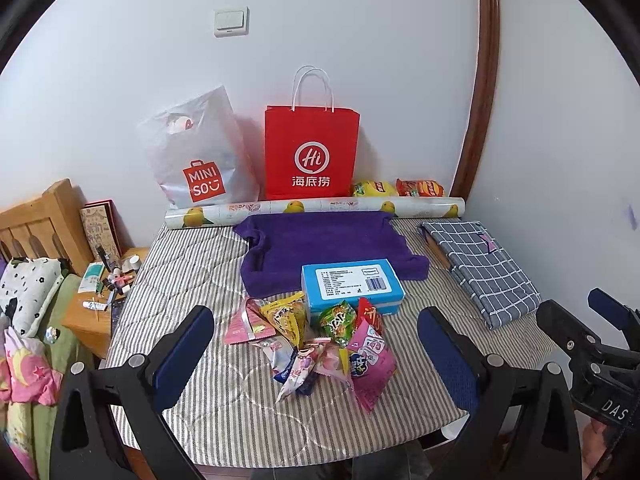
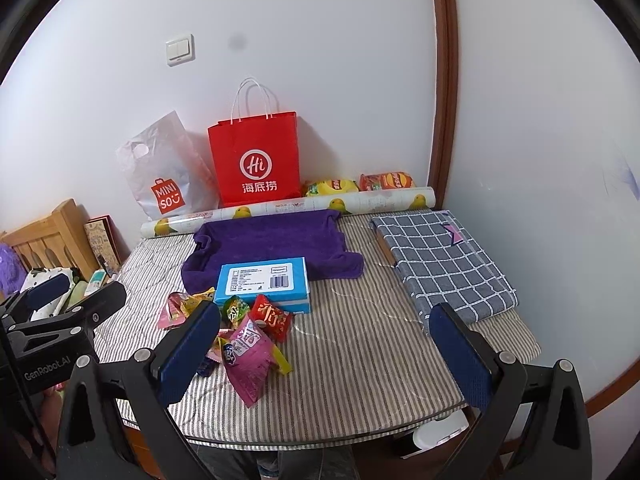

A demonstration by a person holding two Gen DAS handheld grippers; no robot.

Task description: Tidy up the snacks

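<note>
Grippers (image 1: 316,344) agape above snacks (image 1: 316,340), seemingly.

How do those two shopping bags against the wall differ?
The red bag is stiff paper and stands upright with white loop handles; the white bag is soft plastic, leans and crumples, with a cut-out handle. The red one shows a white logo, the white one a red logo. Both sit behind the patterned roll.

purple towel (image 1: 320,248), checked cloth (image 1: 486,268)

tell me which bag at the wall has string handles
The red bag, with white looped handles on top. The white bag beside it has only a cut-out hole.
</note>
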